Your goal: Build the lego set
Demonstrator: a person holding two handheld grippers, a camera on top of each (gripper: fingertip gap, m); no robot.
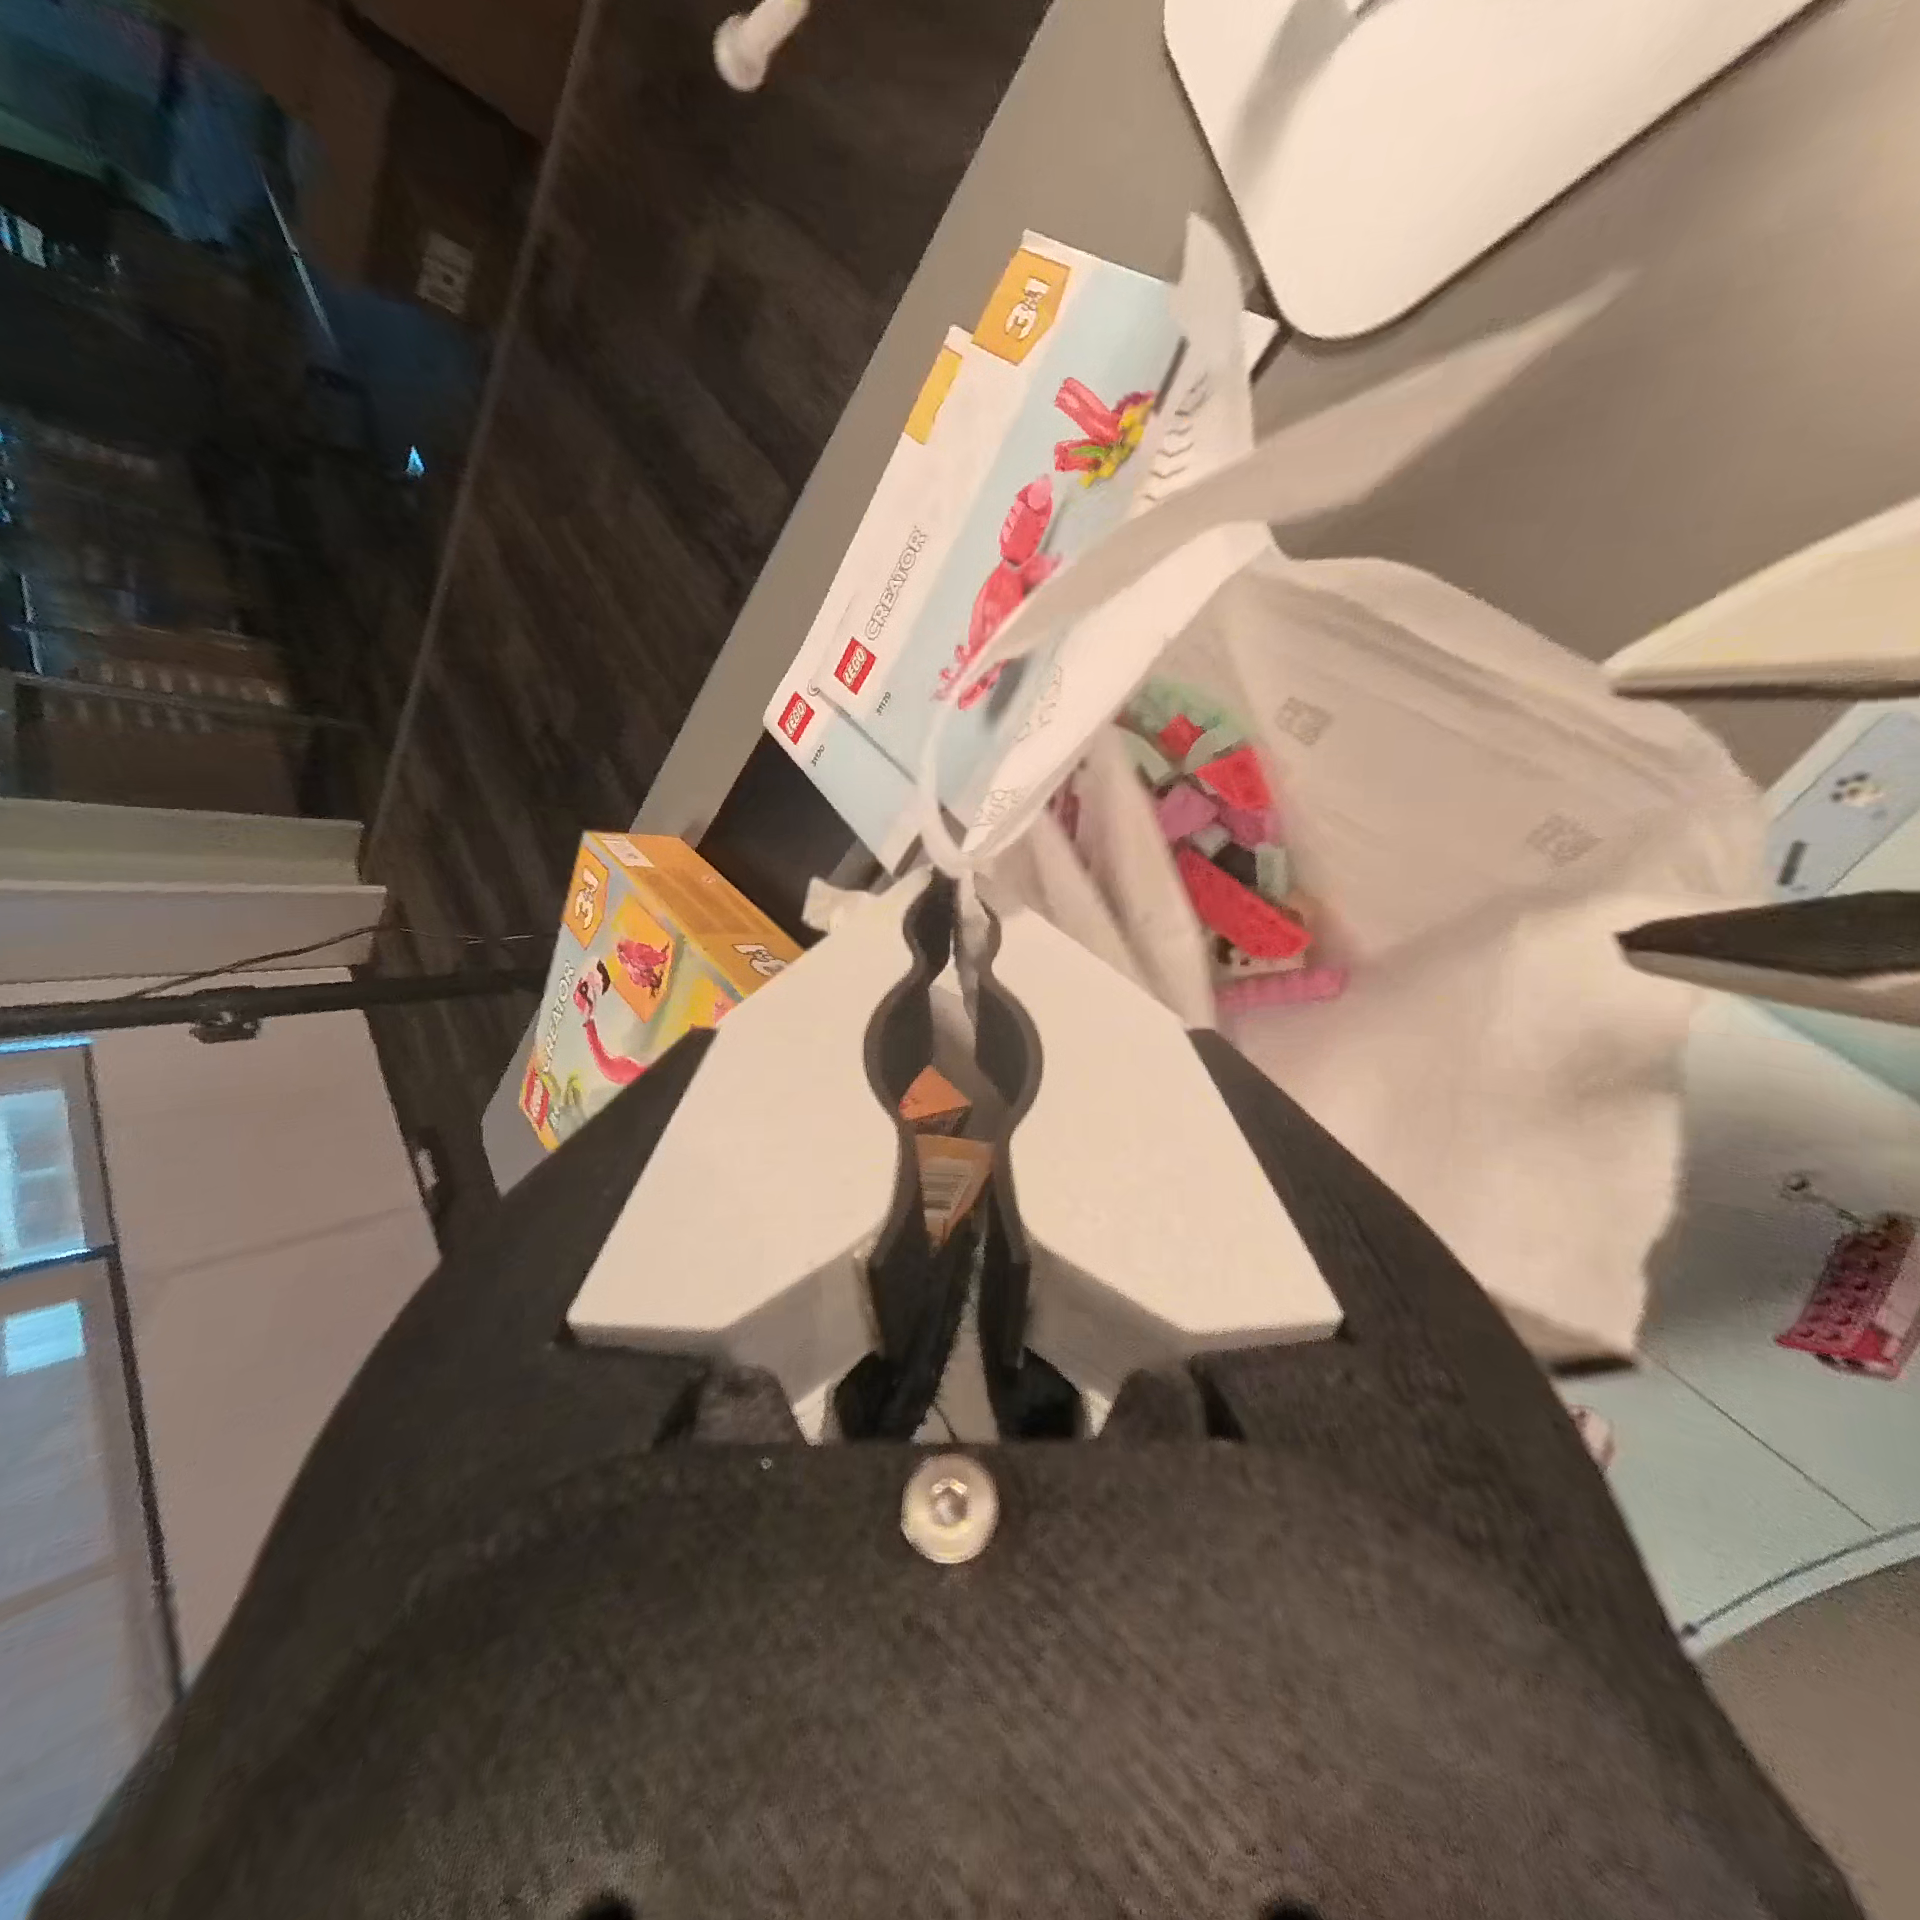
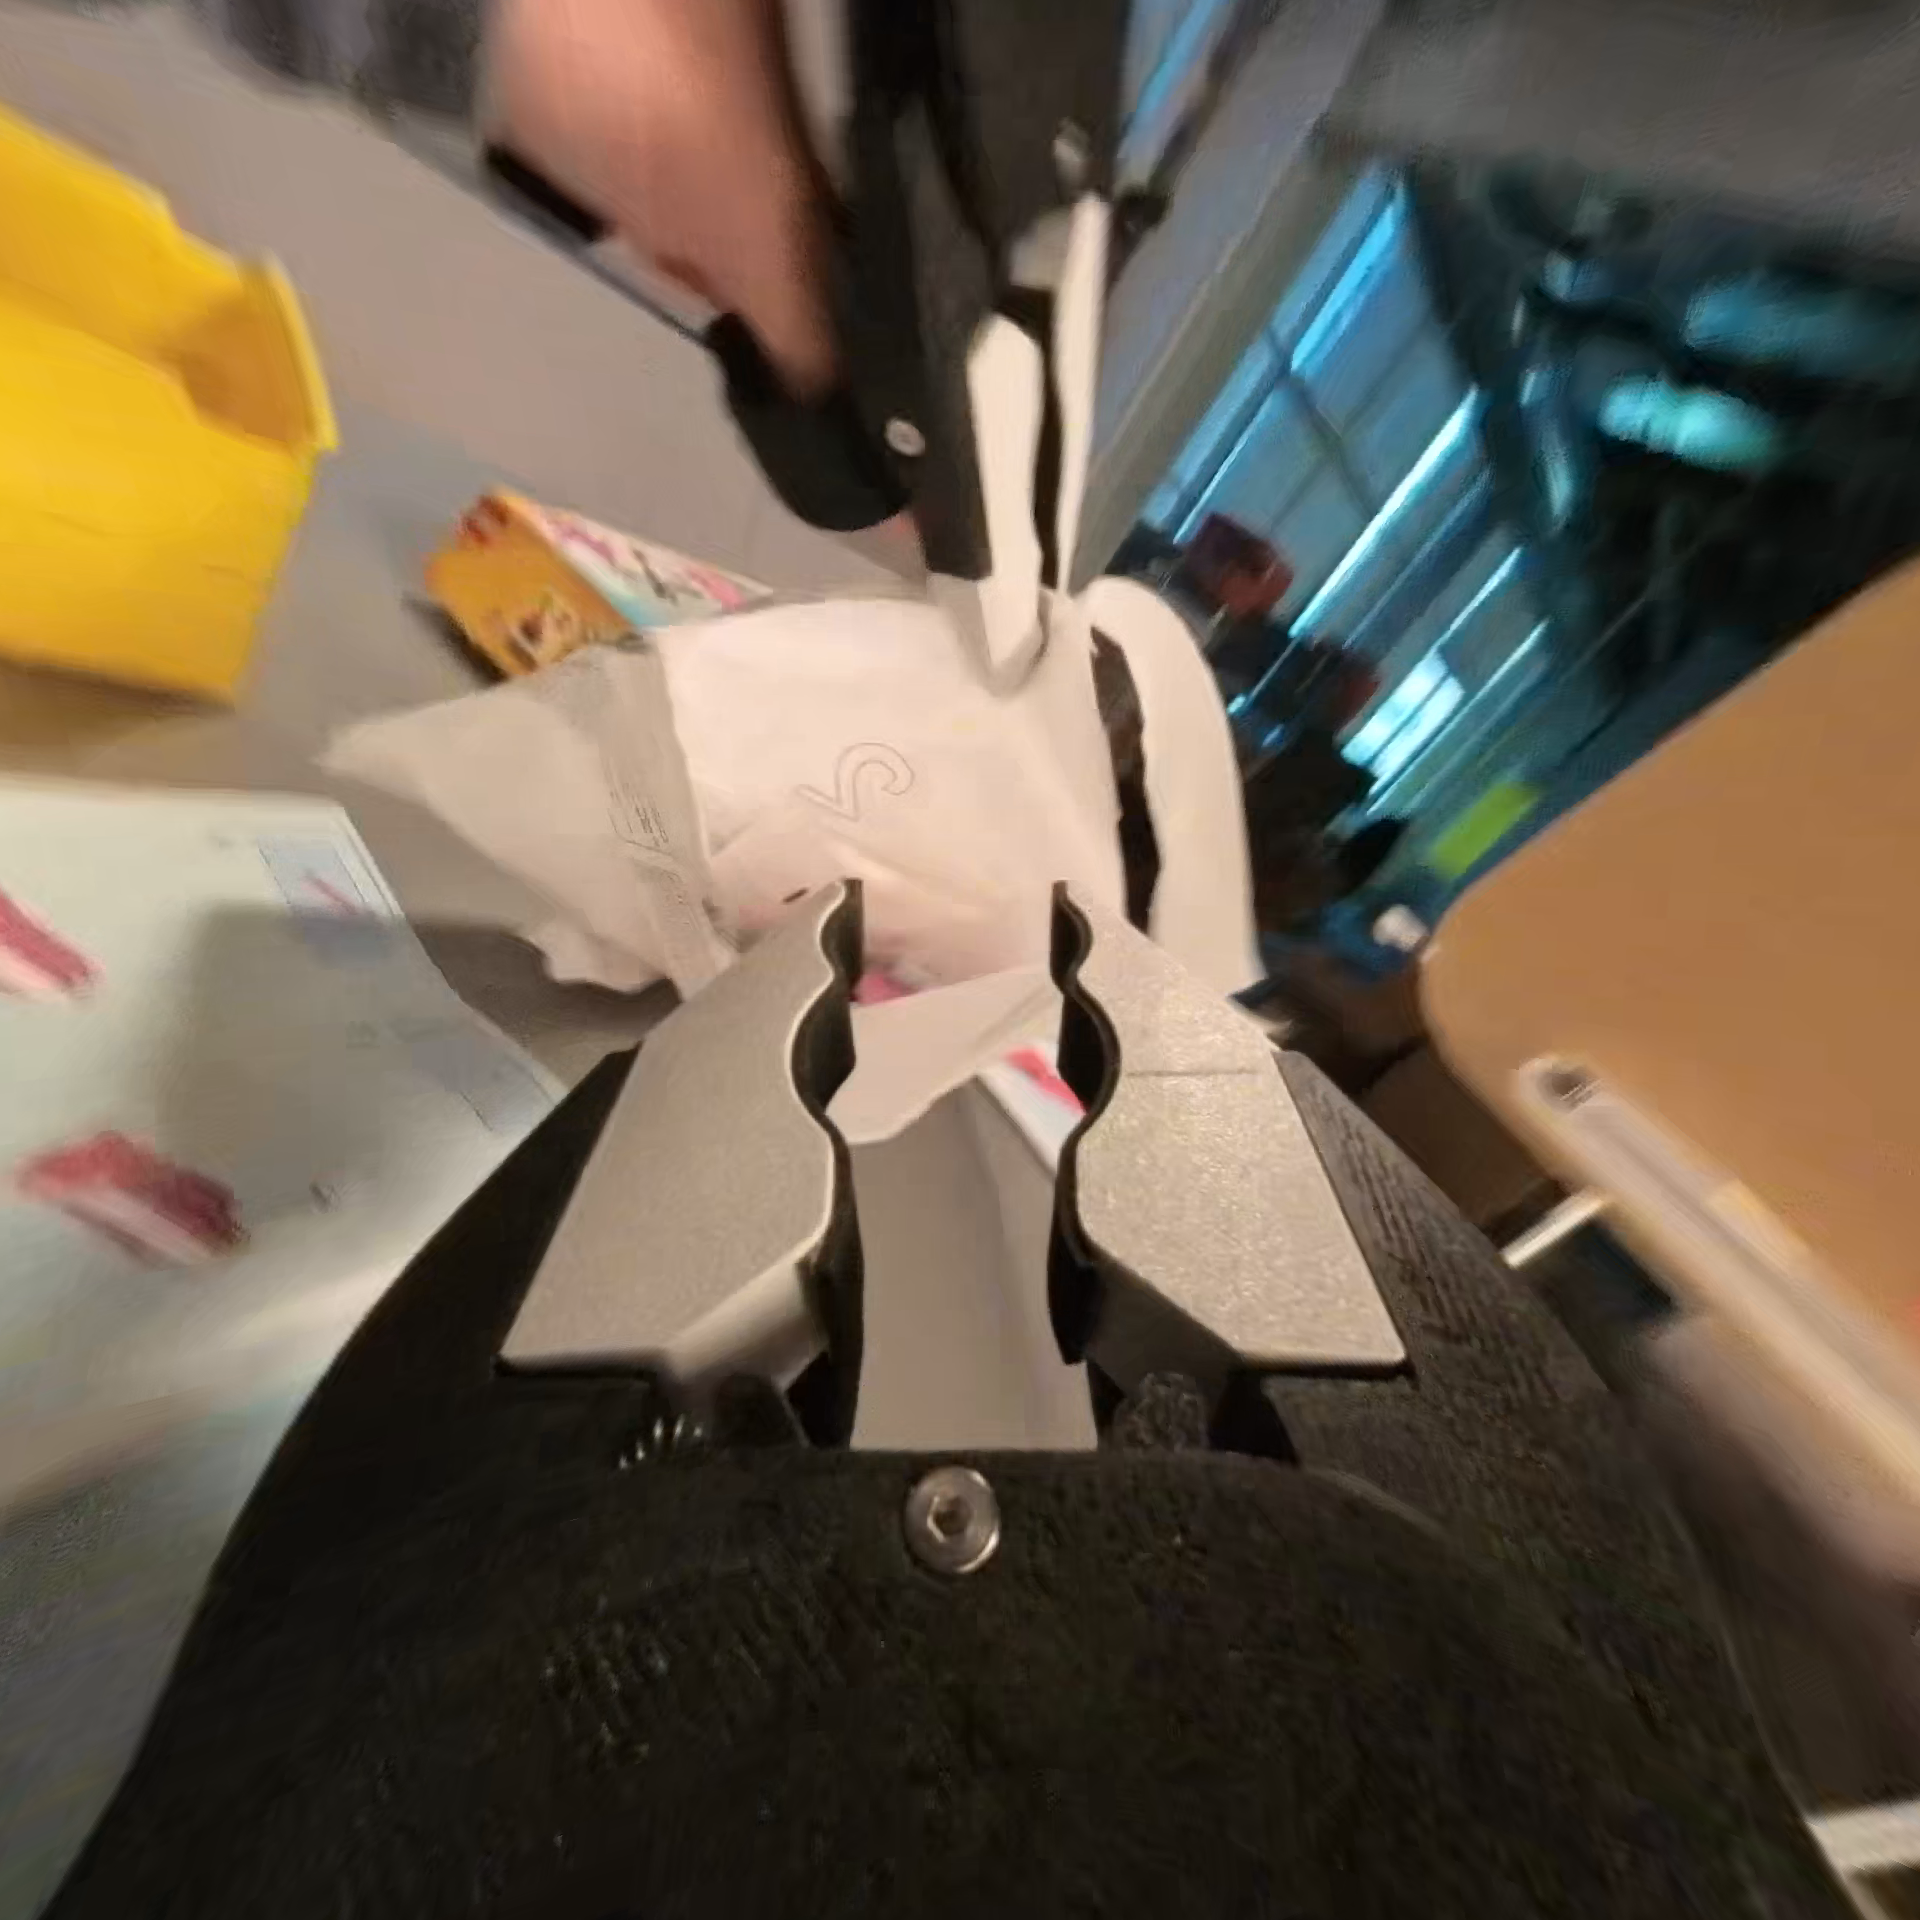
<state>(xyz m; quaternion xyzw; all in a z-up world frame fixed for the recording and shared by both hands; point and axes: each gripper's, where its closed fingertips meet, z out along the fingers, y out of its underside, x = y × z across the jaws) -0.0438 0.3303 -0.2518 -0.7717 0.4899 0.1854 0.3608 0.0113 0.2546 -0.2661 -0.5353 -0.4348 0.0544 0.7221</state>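
left wrist view: our left gripper (image 1: 951, 904) pinches the white bag (image 1: 1455, 831) edge, holding it open, bricks (image 1: 1236, 831) inside; beside the bag, our right gripper (image 2: 956, 904) gapes empty.

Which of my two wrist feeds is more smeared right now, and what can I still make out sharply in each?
Right wrist view: worse, heavy motion smear across the yellow bin and windows, only the right gripper with its jaws apart is crisp. Left wrist view: milder blur on the white bag and its bricks; the left gripper, pinching the bag's edge, and the toy box read clearly.
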